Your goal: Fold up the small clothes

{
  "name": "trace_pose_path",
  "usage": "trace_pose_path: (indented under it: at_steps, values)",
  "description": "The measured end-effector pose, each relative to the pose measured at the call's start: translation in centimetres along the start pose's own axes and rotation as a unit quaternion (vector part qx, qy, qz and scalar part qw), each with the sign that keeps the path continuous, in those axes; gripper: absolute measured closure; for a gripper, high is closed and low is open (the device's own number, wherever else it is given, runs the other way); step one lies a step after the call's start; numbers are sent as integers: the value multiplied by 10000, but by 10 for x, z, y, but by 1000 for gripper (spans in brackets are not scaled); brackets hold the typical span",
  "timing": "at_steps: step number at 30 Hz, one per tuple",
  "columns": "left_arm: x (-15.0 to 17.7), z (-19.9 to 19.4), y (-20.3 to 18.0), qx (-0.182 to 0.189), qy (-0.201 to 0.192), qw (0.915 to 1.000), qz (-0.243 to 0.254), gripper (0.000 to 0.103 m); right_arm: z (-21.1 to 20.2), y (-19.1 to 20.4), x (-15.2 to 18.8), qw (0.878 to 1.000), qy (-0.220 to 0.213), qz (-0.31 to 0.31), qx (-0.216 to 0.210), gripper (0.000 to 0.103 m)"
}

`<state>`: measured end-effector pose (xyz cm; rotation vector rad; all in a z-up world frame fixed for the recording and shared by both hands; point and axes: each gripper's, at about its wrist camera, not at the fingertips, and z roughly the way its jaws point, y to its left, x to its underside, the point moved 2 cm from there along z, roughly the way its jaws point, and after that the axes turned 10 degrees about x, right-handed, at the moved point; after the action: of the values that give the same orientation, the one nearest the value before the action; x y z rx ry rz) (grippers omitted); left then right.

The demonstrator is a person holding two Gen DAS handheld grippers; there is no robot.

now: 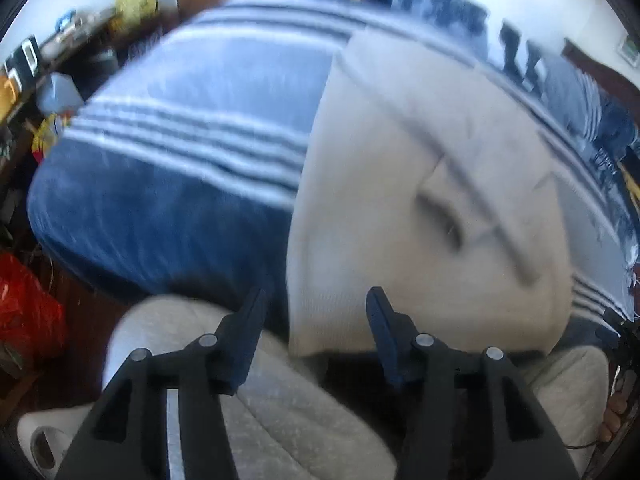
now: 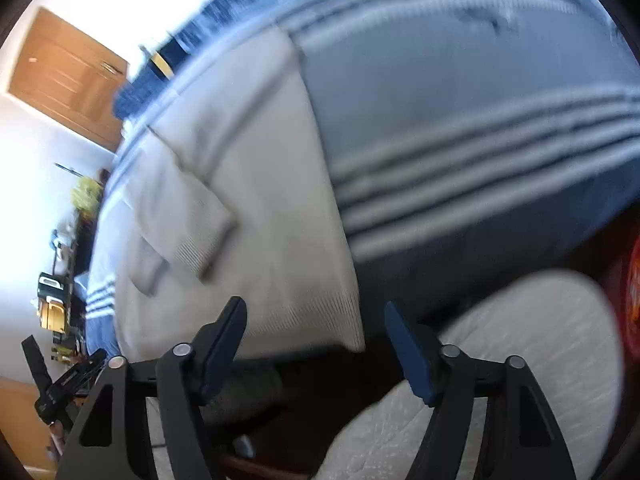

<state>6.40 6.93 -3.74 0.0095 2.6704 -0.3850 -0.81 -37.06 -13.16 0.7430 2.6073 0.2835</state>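
Observation:
A cream knitted garment [image 1: 420,208] lies spread on a blue and white striped blanket [image 1: 192,128], with a sleeve folded across its body. Its hem reaches the bed's near edge. My left gripper [image 1: 316,296] is open and empty, just short of the hem near its left corner. In the right wrist view the same garment [image 2: 248,208] lies ahead, its ribbed sleeve cuff [image 2: 200,236] folded inward. My right gripper [image 2: 314,308] is open and empty, just before the hem near its right corner. Both views are blurred.
The person's light grey trouser legs [image 1: 280,400] sit below both grippers at the bed's edge. A red bag [image 1: 28,304] lies on the floor at left. Cluttered shelves [image 1: 60,52] and a wooden door [image 2: 64,76] stand beyond the bed.

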Motion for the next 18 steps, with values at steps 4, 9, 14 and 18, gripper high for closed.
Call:
trace_pose_path:
  at_steps: [4, 9, 14, 18]
  values:
    - [-36, -18, -25, -116, -322, 9993, 173, 35, -25, 19, -36, 9984, -350, -162, -419, 27]
    - [-84, -16, -67, -123, -537, 9964, 647, 32, -39, 58, -85, 9943, -622, -667, -560, 25]
    - [-142, 7, -84, 18, -493, 9971, 585, 32, -33, 89, -137, 9908, -659, -994, -642, 24]
    - [-196, 43, -85, -15, -436, 9970, 641, 32, -16, 101, -180, 9891, -671, -1206, -521, 24]
